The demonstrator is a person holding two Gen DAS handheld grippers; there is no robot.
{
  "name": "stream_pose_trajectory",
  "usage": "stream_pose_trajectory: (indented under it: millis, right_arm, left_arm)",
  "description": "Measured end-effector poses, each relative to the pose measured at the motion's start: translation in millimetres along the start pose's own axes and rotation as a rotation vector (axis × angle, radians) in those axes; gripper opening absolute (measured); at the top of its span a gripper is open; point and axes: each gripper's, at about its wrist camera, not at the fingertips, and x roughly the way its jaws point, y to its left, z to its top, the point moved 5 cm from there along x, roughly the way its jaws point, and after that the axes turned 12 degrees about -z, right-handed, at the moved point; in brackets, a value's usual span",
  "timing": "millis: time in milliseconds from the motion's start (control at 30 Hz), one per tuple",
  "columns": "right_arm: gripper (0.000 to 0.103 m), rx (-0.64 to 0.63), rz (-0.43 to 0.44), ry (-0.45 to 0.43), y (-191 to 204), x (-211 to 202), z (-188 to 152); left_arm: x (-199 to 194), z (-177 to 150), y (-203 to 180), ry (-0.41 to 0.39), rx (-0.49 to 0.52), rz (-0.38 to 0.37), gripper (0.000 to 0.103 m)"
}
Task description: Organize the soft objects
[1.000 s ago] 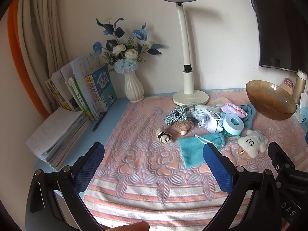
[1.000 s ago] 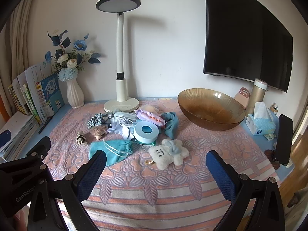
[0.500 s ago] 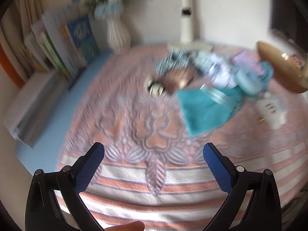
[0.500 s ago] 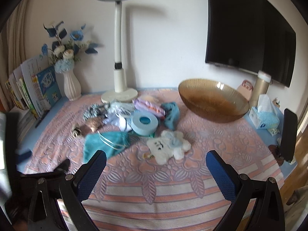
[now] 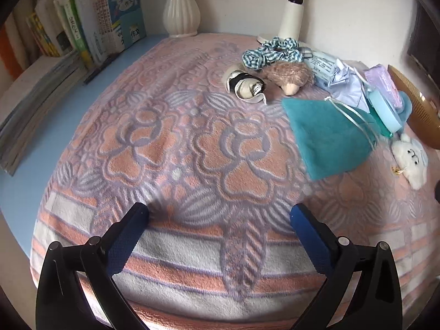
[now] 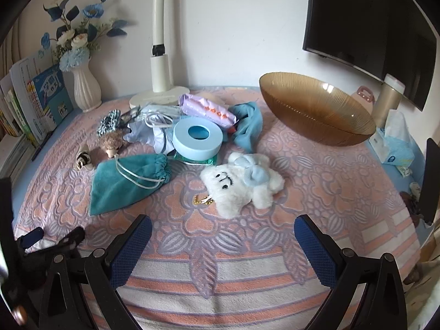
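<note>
A heap of soft things lies on the flowered pink blanket: a teal drawstring pouch, a white plush toy with a blue bow, a brown furry hedgehog toy, a checked scrunchie, a teal cloth and a lilac packet. An amber glass bowl stands at the right. My left gripper is open and empty above the blanket's near part. My right gripper is open and empty, just in front of the plush toy.
A light blue tape roll sits in the heap. A white lamp, a vase of blue flowers and books line the back and left. A tissue box and a bottle stand far right.
My left gripper has tilted down and moved in low over the blanket. My right gripper has moved forward and down, closer to the plush toy and pouch. Both stay open.
</note>
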Motion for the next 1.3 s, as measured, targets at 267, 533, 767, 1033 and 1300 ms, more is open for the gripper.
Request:
stream_pose_trajectory:
  millis: [267, 533, 767, 1033, 1300]
  right_arm:
    - [0.103, 0.112, 0.008, 0.009, -5.6, 11.1, -1.2]
    - [0.103, 0.192, -0.045, -0.167, -46.5, -28.6, 23.4]
    - [0.103, 0.164, -0.06, -0.187, -65.6, -60.7, 54.9]
    - [0.103, 0.079, -0.064, -0.147, -36.8, -57.4, 38.6]
    - [0.103, 0.036, -0.057, -0.135, -25.0, -57.0, 34.3]
  left_arm:
    - [-3.5, 2.9, -6.8, 0.037, 0.032, -0.001, 0.102]
    - [-86.3, 68.9, -32.5, -0.174, 0.119, -0.089, 0.102]
    - [-117.9, 87.3, -83.4, -0.252, 0.246, -0.127, 0.102]
    - [-111.8, 74.9, -88.9, -0.234, 0.235, -0.119, 0.102]
    - [-110.7, 75.6, -78.3, -0.221, 0.202, -0.133, 0.102]
